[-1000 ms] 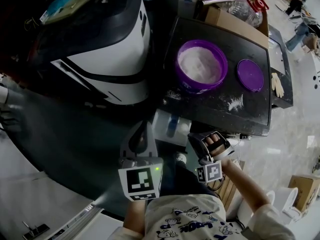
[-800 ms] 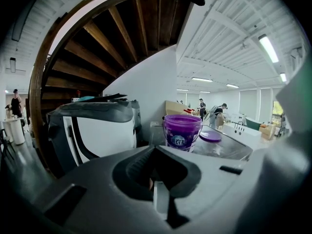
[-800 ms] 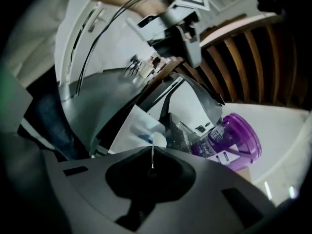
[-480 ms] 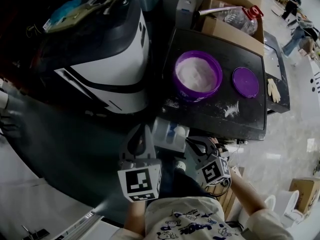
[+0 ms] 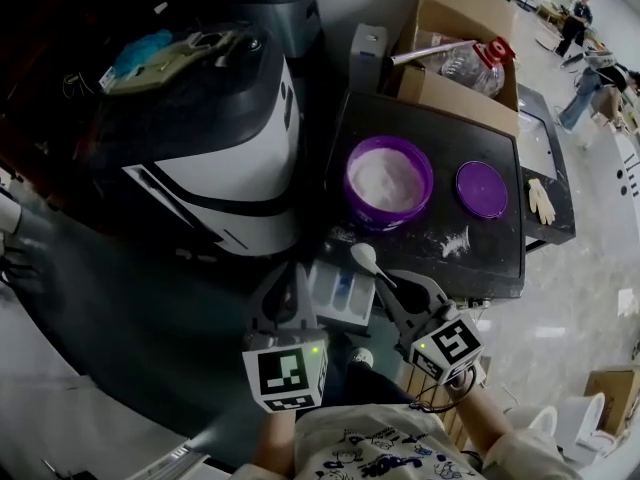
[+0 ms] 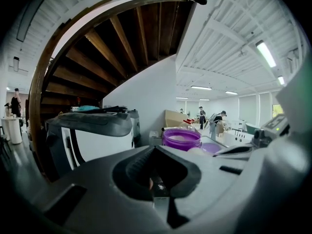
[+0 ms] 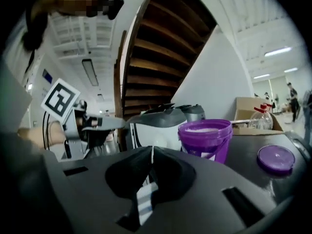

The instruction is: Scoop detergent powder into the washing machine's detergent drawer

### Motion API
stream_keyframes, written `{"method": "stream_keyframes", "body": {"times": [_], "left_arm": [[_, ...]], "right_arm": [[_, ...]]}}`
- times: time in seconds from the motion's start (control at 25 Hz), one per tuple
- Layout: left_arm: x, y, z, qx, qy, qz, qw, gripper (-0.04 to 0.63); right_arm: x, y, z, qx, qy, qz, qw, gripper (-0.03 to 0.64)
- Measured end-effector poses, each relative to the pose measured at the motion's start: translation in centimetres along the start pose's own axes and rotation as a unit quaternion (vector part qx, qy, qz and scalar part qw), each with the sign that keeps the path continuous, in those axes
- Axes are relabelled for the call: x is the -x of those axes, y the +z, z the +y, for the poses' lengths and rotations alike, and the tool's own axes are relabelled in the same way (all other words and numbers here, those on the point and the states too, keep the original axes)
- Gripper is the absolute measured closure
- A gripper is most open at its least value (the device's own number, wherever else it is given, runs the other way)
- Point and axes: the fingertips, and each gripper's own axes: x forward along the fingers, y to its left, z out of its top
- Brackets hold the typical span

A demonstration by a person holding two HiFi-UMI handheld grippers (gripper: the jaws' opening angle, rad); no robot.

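First, far left: one washing machine point(image 5: 215, 158), white and black, no legible print. Left gripper point(image 5: 291, 276): jaws together, nothing held, just left of one open detergent drawer point(image 5: 338, 290). Right gripper point(image 5: 388, 282): clamped on handle of one white spoon point(image 5: 364, 257), bowl above drawer's far edge. Black counter point(image 5: 500, 258) carries one purple tub point(image 5: 389, 181) of powder, its white label point(image 7: 208, 154) too small to read; one purple lid point(image 5: 483, 189); one patch of spilled powder point(image 5: 455, 240).
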Motion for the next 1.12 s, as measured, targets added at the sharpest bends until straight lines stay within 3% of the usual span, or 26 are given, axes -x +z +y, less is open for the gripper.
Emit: {"method": "stream_keyframes", "body": {"times": [0.16,0.36,0.64,1.12], "left_arm": [[0.1,1.5,0.0,0.006,0.002,-0.014,0.9999,0.594],[0.0,3.7,0.0,0.008,0.001,-0.04,0.9992,0.594],[-0.1,6.2,0.3,0.006,0.001,-0.066,0.9978,0.594],[-0.5,9.4,1.1,0.002,0.005,-0.099,0.995,0.594]], "right_arm": [[0.3,3.9,-0.6,-0.051,-0.011,-0.053,0.997,0.595],[0.4,7.8,-1.7,-0.067,-0.037,-0.101,0.992,0.595],[0.6,12.0,-2.8,-0.044,-0.076,-0.143,0.986,0.595],[0.9,15.9,-4.3,0.011,-0.128,-0.171,0.977,0.595]]}}
